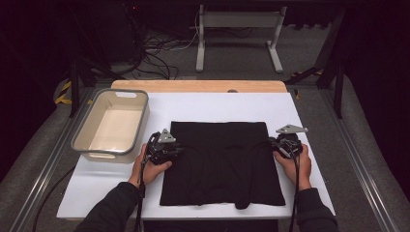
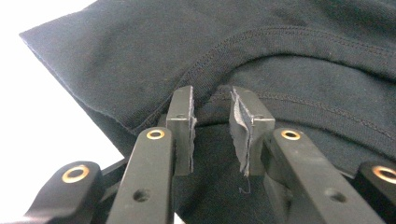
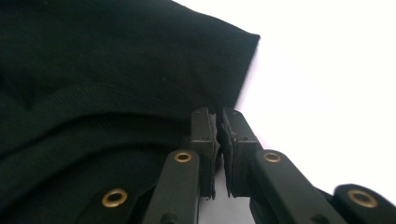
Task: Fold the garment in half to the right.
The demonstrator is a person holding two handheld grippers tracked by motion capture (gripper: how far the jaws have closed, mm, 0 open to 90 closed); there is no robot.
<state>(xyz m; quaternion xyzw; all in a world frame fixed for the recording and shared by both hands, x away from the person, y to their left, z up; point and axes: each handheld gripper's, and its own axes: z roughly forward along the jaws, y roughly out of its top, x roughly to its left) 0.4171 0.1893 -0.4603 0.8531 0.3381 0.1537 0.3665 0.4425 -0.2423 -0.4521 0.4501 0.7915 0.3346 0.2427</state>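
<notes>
A black garment (image 1: 220,162) lies flat, already folded to a rough square, at the centre of a white table (image 1: 309,108); a grey tub (image 1: 87,126) stands empty at ten o'clock from it. The left gripper (image 1: 175,150) meets the cloth's edge at nine o'clock, the right gripper (image 1: 271,143) the edge at three o'clock — both about halfway up the sides.

In the left gripper view the pads (image 2: 183,122) stand apart, with a stitched hem and a ridge of cloth rising between them; the gap is plain and the pads do not yet press the fabric. In the right gripper view the pads (image 3: 205,140) are together, all but touching, at the cloth's border near a corner; a thin layer appears to be nipped between them, though dark fabric on dark pads makes this hard to confirm.

Step in hand, as judged: taking hold of both side edges for a further fold. The next move calls for the left jaws to close fully on the hem, then for both hands to lift evenly so the layers do not slip apart.

The kind of garment cannot be made out, and the sleeves are tucked from sight. The table's near edge is cut off by the forearms.
</notes>
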